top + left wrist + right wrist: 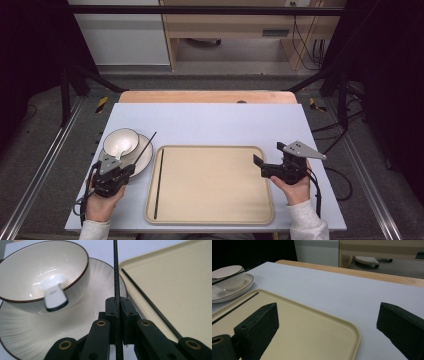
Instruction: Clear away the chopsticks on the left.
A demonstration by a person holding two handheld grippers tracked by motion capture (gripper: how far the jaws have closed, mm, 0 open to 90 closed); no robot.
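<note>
Desk [210,117] carries a beige tray [210,185], a plate [144,159] and a bowl [121,141] with a spoon [53,293]. Left gripper [125,170] clamps one black chopstick [144,146] over the plate; second chopstick [159,182] lies in tray. Right gripper [259,165] jaws apart, empty, over tray edge.

Two chopsticks [158,183], one bowl [120,141], plate [144,158], tray [210,217].

Just left of the gripper's jaws a cream bowl [42,272] with a white spoon [53,293] in it stands on a ribbed plate [100,287]. To their right lies a beige tray [175,287].
</note>
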